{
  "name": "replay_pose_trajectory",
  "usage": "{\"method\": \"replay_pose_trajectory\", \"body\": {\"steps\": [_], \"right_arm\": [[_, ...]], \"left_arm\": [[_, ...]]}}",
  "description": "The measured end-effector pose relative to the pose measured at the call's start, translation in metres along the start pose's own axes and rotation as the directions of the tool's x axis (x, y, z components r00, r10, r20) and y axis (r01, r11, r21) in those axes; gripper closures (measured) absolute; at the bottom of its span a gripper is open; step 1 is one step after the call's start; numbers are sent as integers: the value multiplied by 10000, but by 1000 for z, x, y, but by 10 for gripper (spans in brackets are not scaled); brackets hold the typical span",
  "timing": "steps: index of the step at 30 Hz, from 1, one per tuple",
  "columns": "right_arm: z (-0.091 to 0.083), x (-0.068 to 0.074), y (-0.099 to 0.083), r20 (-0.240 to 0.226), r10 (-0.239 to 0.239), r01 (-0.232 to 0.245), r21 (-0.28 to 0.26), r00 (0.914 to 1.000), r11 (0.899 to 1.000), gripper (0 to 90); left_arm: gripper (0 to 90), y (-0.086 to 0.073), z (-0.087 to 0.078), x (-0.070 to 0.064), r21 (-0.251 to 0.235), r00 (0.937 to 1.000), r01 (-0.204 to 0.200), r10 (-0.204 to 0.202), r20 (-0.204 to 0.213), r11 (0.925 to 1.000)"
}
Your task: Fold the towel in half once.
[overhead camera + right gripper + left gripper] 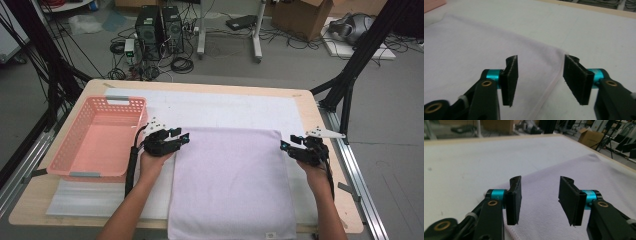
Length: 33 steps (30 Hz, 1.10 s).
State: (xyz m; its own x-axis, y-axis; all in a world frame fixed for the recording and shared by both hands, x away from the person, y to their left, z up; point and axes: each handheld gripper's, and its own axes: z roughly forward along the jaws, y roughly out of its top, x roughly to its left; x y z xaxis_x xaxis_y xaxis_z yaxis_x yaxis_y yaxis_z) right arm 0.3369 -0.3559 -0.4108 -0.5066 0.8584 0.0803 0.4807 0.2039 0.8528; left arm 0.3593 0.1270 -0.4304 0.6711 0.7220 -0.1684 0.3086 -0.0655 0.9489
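A: At the towel's far left corner, the left gripper [176, 136] sits with its jaws spread wide and nothing between them. In the left gripper view [540, 200], the jaws straddle the corner just above the cloth; contact cannot be confirmed.

B: Status of the right gripper [289, 144]?

A: Same condition. Jaws wide apart, nothing held. In the right gripper view [540, 80], the towel's [474, 47] side edge runs through the gap between the jaws, towards 12 o'clock.

B: Location of the towel [230, 185]?

A: It lies flat on the white mat [225, 107], which covers the table [310, 107]. Taking the table centre as the clock face, the towel spreads from the centre towards 6 o'clock, and its near edge hangs over the table's near edge. The left gripper is at the towel's 10 o'clock corner, the right gripper at its 2 o'clock corner.

B: Other items on the table?

A: One pink basket [100, 140] at 9 o'clock, just beside the left gripper and clear of the towel. Each hand holds its gripper from the near side: left hand [152, 162], right hand [315, 170].
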Motion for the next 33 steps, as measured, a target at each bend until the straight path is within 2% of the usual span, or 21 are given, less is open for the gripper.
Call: {"method": "replay_pose_trajectory", "body": {"steps": [1, 3, 5, 7, 9, 11, 12, 16, 20, 23, 28, 31, 33], "right_arm": [[-4, 4, -3, 6, -102, 102, 7, 9999, 9999, 376], [-9, 10, -10, -355, -390, 388, -54, 9986, 9992, 282], [-15, 14, -16, -578, -605, 589, -292, 9965, 9978, 203], [-20, 18, -18, -490, -766, 740, -513, 9959, 9959, 179], [-24, 21, -20, -475, -975, 948, -568, 9941, 9939, 175], [-26, 23, -21, -519, -1008, 977, -590, 9936, 9935, 174], [-27, 24, -22, -452, -1039, 1010, -636, 9936, 9929, 174], [-29, 25, -23, -300, -1145, 1118, -794, 9930, 9906, 174], [-29, 21, -28, 93, -1086, 1090, -792, 9940, 9909, 174], [-28, 20, -30, 98, -1035, 1040, -842, 9946, 9910, 174], [-23, 20, -29, 264, -1145, 1161, -677, 9931, 9909, 174], [-23, 20, -29, 242, -1067, 1080, -623, 9940, 9922, 174], [-23, 20, -30, 225, -981, 993, -632, 9949, 9930, 174]], "left_arm": [[489, 1, -3, -2, 66, 9998, -193, 192, 103, 9998], [482, 2, -8, -7, 96, 9993, -175, 172, 343, 9998], [427, 1, -13, -11, 19, 9995, -81, 80, 320, 10000], [334, 2, -15, -14, 171, 9990, 246, -252, 365, 9996], [296, 2, -17, -18, 231, 9993, 194, -201, 307, 9995], [206, 2, -16, -21, 161, 9997, 204, -206, 94, 9997], [190, 2, -16, -23, 216, 9998, 133, -137, 161, 9997], [195, 3, -19, -25, 84, 9996, -1, -1, 267, 10000], [200, -5, -18, -25, 512, 9995, -317, 314, 71, 9982], [201, -8, -15, -24, 509, 9999, 18, -25, 133, 9987], [201, -6, -15, -23, 324, 9997, 120, -127, 187, 9994], [201, -7, -16, -20, 325, 9982, 527, -536, 272, 9981], [201, -6, -16, -19, 304, 9977, 606, -615, 281, 9977]]}}
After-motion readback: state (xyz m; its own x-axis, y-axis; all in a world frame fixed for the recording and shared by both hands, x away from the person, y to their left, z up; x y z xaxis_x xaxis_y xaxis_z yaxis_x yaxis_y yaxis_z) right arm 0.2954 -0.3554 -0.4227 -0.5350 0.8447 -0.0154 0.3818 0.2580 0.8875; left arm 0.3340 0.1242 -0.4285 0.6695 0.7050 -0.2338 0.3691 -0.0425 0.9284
